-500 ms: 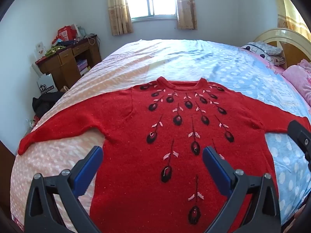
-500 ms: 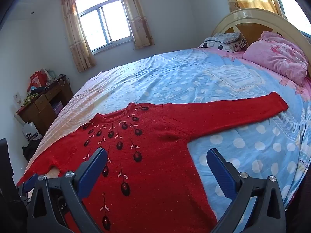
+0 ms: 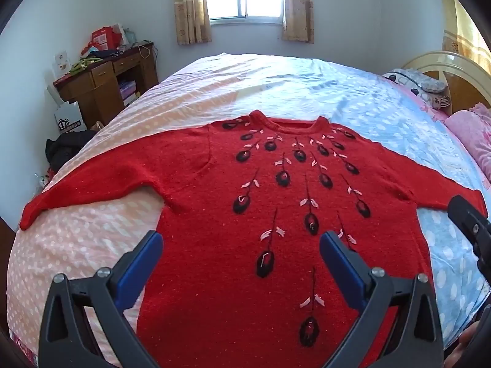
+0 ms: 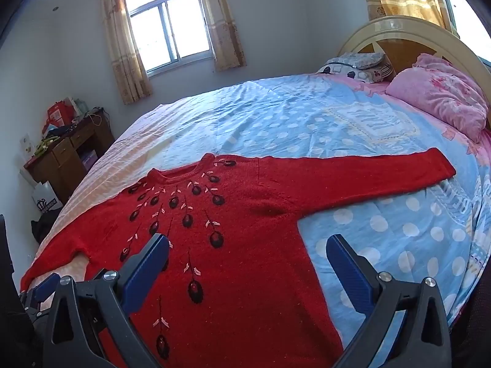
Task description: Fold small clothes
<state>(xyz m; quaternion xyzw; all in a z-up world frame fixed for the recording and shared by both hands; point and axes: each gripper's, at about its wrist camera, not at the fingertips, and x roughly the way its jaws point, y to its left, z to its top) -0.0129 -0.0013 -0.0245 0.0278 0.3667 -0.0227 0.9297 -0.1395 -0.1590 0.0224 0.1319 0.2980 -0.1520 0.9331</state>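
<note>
A red sweater [image 3: 245,214] lies flat, front up, sleeves spread, on the polka-dot bed [image 3: 276,92]. Since half a second ago, little has changed: both the left gripper [image 3: 241,263] and right gripper [image 4: 247,263] hover, spread and empty. Folding looks unstarted. A pink pillow [image 4: 438,98] sits well apart; nothing obstructs.

Your left gripper [image 3: 239,257] hangs above the lower front of the red sweater [image 3: 214,190], its blue jaws spread wide and gripping nothing. The sweater lies flat on the bed [image 3: 291,86], both sleeves stretched outward. Your right gripper [image 3: 469,230] pokes in at the right edge.
</note>
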